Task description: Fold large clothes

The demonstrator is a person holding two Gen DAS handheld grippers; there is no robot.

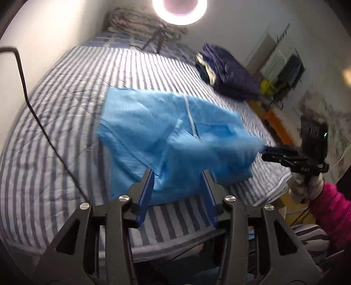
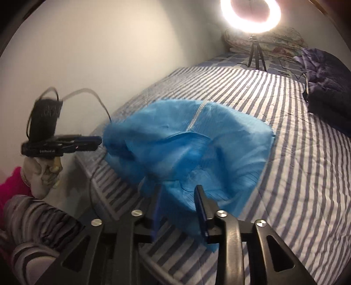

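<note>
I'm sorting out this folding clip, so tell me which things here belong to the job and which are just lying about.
Part of the job:
- blue garment, lying on the striped bedspread
- left gripper, fingers apart
- right gripper, fingers apart

Just lying about:
- dark purple jacket
- ring light on its tripod
- pillow

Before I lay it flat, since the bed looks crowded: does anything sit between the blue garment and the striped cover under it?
Nothing visible: the blue garment lies over bare striped cover; the dark jacket sits apart, farther up.
</note>
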